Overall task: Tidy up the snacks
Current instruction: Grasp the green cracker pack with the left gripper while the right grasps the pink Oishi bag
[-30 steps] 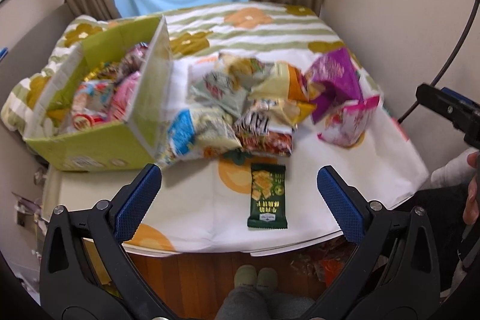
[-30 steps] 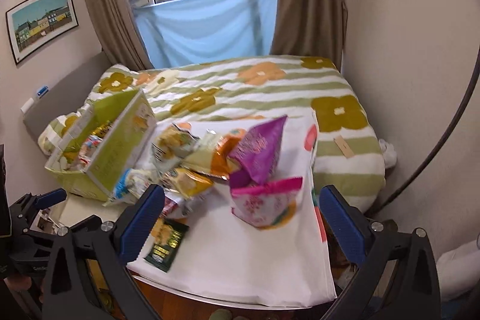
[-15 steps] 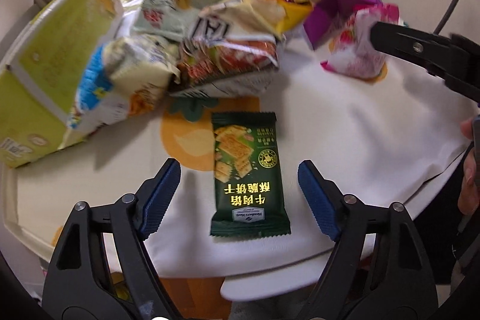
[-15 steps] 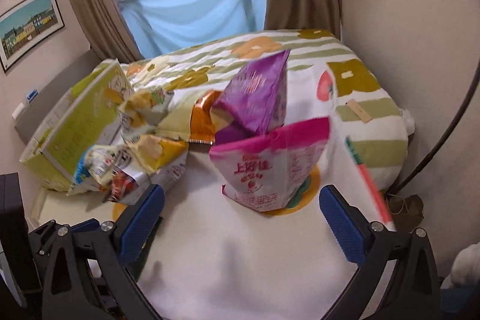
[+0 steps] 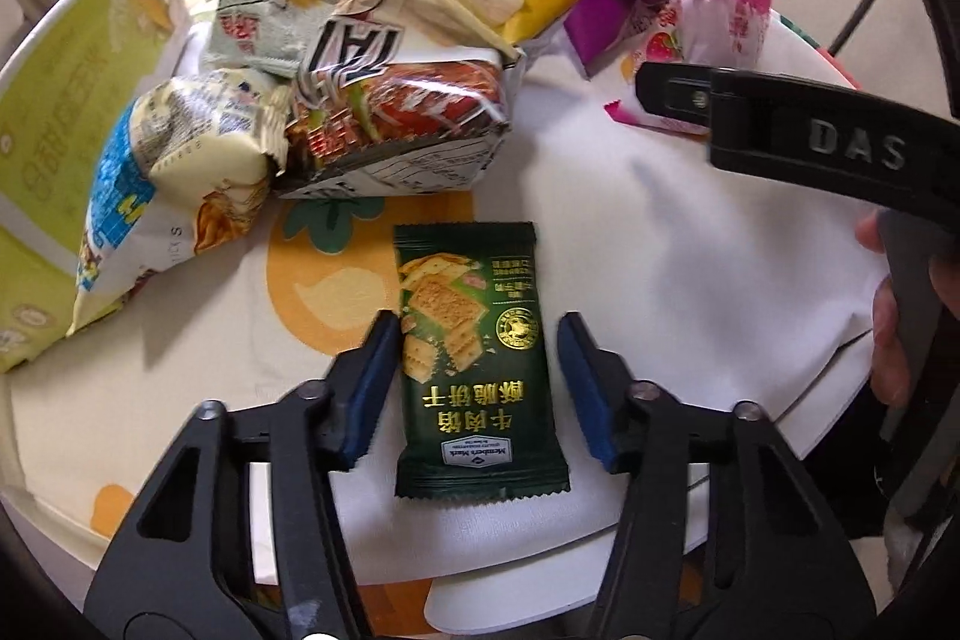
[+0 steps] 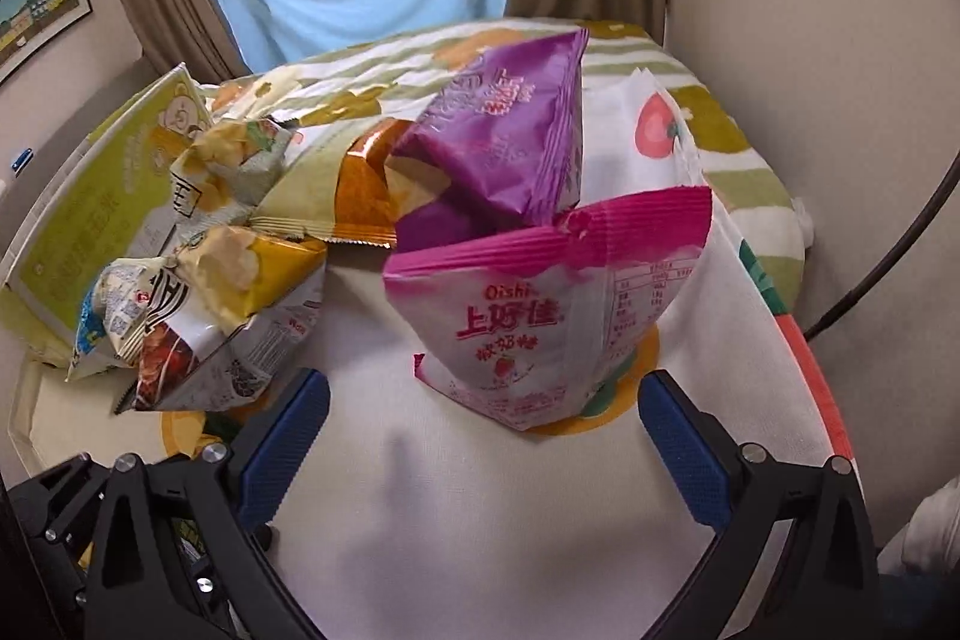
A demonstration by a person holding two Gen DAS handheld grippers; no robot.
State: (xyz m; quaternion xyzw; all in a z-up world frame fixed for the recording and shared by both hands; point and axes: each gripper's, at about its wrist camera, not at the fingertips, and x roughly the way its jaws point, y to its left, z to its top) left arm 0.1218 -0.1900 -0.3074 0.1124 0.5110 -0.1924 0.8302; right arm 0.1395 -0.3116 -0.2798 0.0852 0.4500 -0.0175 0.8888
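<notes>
A dark green cracker packet lies flat on the white cloth near the table's front edge. My left gripper is open, its blue pads on either side of the packet, with a small gap on each side. My right gripper is open and empty, just in front of a pink Oishi bag that stands upright with a purple bag behind it. A pile of chip bags lies behind the green packet; it also shows in the right wrist view.
A green cardboard box stands at the left; it also shows in the right wrist view. The right gripper's black body crosses the left wrist view. A bed with a flowered cover lies behind the table. A wall stands at the right.
My left gripper has come down and forward and its jaws have narrowed around the green packet. My right gripper has moved closer to the pink bag.
</notes>
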